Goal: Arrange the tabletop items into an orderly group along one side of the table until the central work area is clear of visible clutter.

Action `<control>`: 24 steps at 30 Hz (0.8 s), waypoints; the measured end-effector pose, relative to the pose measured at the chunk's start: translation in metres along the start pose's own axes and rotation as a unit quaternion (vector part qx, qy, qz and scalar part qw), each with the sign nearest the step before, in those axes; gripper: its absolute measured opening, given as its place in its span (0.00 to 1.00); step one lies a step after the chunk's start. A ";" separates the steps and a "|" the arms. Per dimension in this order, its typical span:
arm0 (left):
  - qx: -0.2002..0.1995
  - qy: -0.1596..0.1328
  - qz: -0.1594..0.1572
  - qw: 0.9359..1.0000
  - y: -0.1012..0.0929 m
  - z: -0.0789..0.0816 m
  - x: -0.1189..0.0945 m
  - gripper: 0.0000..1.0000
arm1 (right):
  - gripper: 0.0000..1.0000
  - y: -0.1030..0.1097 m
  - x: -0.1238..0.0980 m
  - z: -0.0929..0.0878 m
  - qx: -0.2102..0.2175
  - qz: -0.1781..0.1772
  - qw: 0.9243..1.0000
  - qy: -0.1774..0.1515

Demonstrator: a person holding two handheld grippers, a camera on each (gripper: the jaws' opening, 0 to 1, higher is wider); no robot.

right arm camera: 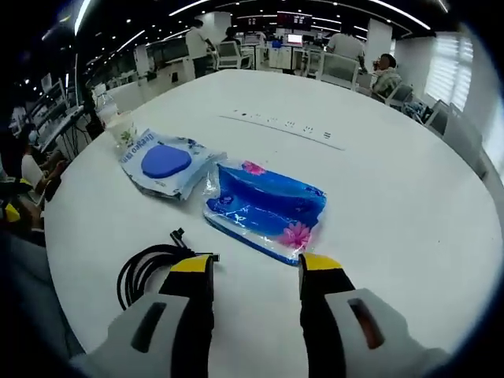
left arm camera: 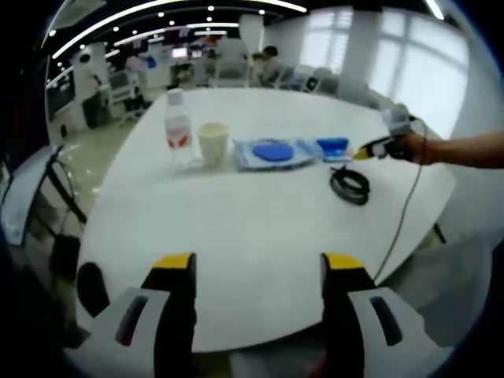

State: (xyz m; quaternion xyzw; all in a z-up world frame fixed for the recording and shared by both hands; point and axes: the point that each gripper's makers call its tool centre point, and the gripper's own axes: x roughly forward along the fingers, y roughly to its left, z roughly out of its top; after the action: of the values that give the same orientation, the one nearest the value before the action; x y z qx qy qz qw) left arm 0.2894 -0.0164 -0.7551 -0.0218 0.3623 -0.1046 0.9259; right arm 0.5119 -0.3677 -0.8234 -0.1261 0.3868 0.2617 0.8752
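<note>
Right gripper view: my right gripper (right arm camera: 246, 268), jaws apart and empty, sits nearest the blue packet (right arm camera: 266, 209), just ahead, long axis crosswise; left gripper (left arm camera: 257, 264) open too

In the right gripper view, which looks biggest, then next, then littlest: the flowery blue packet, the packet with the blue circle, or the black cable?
1. Flowery blue packet, biggest.
2. Packet with the blue circle, though it lies farther from the camera, so this is unsure.
3. Black cable, partly hidden behind the right gripper, so also unsure.

Blue lettering runs along the edge of the clear packet (right arm camera: 161, 168) holding a blue disc, too blurred to read; the bottle (left arm camera: 178, 126) label likewise.
</note>
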 end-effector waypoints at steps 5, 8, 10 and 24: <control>-0.003 -0.003 -0.001 1.000 0.000 0.001 -0.001 0.60 | 0.42 0.004 0.001 -0.003 0.003 0.005 1.000 0.003; -0.003 -0.005 -0.001 1.000 0.000 0.002 -0.001 0.60 | 0.41 0.010 0.002 -0.003 0.001 0.012 1.000 0.004; -0.002 -0.005 -0.002 1.000 -0.001 0.002 -0.001 0.60 | 0.40 0.016 0.002 -0.003 -0.003 0.018 1.000 0.004; -0.010 -0.013 -0.005 1.000 0.001 0.004 -0.002 0.56 | 0.06 0.049 0.016 -0.023 -0.027 0.048 0.998 0.028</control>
State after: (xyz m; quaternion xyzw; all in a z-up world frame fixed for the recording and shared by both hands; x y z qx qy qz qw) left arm 0.2906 -0.0156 -0.7510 -0.0345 0.3508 -0.1052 0.9299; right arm 0.4790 -0.3310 -0.8516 -0.1386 0.4093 0.3104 0.8467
